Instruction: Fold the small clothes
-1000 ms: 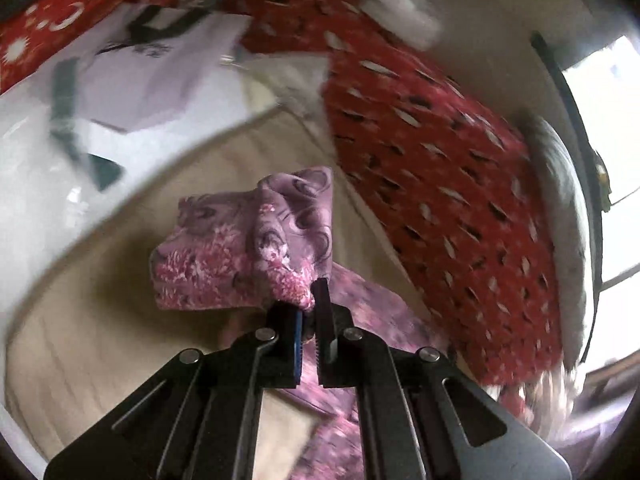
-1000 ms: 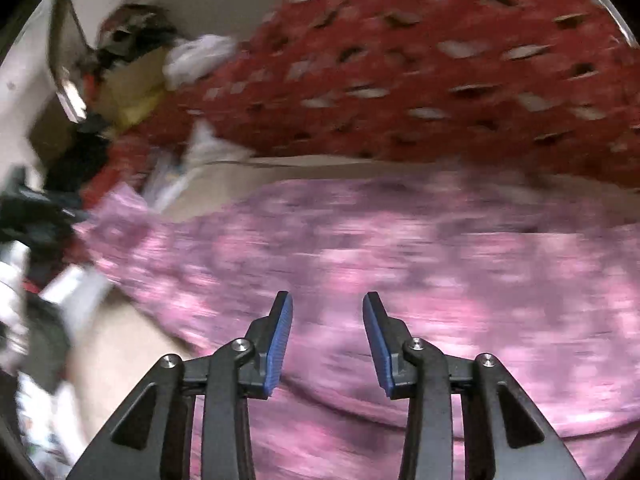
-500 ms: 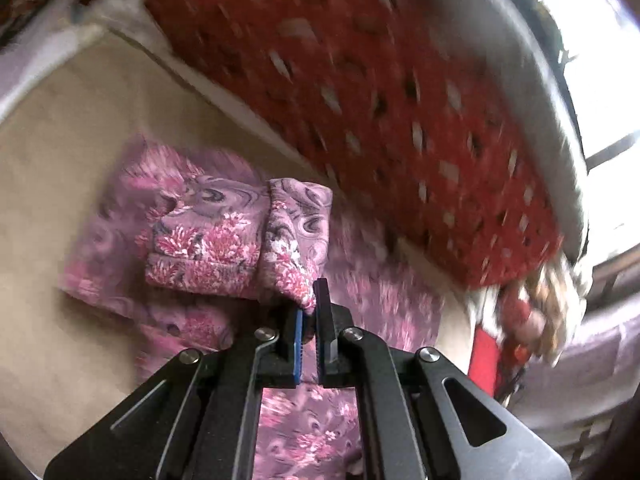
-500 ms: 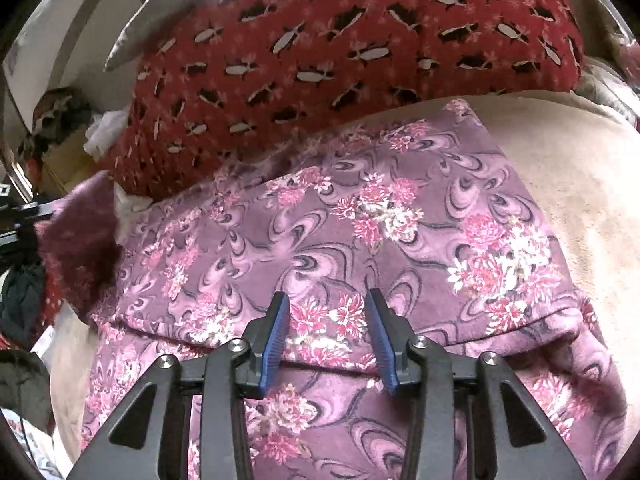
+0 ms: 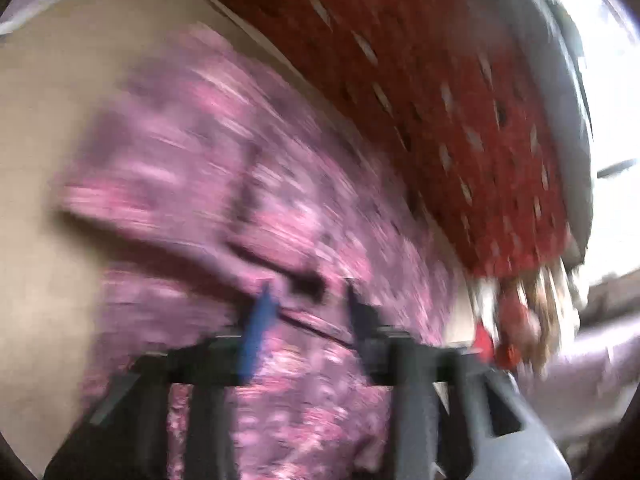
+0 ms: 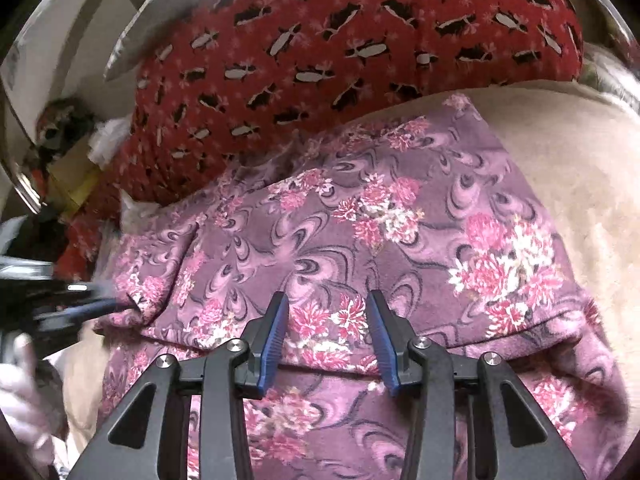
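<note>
A purple garment with pink flowers (image 6: 360, 232) lies folded over on a beige blanket (image 6: 580, 160). My right gripper (image 6: 326, 308) is open, its jaws just above the folded edge, holding nothing. In the blurred left wrist view the garment (image 5: 224, 184) lies flat and my left gripper (image 5: 306, 292) is open over its edge, empty. The left gripper also shows at the left of the right wrist view (image 6: 80, 304), at the garment's left corner.
A red patterned blanket (image 6: 320, 48) rises behind the garment; it also shows in the left wrist view (image 5: 460, 100). Cluttered items (image 6: 64, 132) sit at the far left. A bright window (image 5: 608, 80) is at the right.
My left gripper has opened and let go of the garment's folded corner, which now lies flat on the rest. The right gripper stays open and has held its place.
</note>
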A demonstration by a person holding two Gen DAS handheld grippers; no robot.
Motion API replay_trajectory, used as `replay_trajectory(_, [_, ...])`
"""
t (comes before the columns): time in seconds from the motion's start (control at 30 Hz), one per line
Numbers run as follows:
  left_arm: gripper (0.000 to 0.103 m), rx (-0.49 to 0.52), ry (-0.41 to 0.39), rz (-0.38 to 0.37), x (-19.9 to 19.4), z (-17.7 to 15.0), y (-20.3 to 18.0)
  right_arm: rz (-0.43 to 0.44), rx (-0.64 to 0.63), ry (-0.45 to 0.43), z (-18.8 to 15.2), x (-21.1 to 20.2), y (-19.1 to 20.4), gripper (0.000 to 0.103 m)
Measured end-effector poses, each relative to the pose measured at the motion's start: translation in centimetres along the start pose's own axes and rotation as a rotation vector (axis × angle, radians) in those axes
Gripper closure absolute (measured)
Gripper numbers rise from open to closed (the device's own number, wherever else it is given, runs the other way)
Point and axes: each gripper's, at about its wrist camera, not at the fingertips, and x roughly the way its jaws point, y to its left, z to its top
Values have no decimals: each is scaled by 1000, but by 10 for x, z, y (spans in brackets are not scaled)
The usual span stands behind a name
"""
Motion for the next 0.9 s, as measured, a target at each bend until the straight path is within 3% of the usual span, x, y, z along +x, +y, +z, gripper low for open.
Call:
replay_trajectory(0.07, [39, -77, -100, 43, -17, 0, 24, 91, -15, 5, 5, -1, 21, 57])
replay_trajectory(0.17, [39, -161, -83, 43, -9, 9, 55, 166, -81, 42, 8, 8, 63, 45])
replay_trajectory(0.23, [39, -202, -60, 17, 1, 9, 67, 169, -171, 68, 5, 20, 97, 44])
replay_trajectory(0.37, [39, -230, -32, -1, 19, 11, 78, 117, -349, 103, -6, 47, 148, 43])
replay_trajectory(0.5, [39, -232, -40, -12, 23, 11, 75, -27, -495, 109, -13, 76, 175, 44])
replay_trajectory(0.53, [39, -229, -43, -11, 24, 12, 74, -3, -484, 98, -11, 75, 174, 52])
replay_trajectory(0.57, [39, -227, -43, -8, 27, 13, 72, 49, -452, 90, -7, 72, 172, 79])
replay_trajectory(0.6, [39, -218, -45, -1, 28, 11, 70, 109, -382, 83, -1, 66, 164, 91])
replay_trajectory(0.73, [37, -176, -60, 33, 28, 10, 63, 226, -140, 15, 21, 39, 117, 91])
replay_trajectory(0.9, [36, -122, -90, 102, 29, 3, 53, 239, 131, -33, 25, 9, 27, 92])
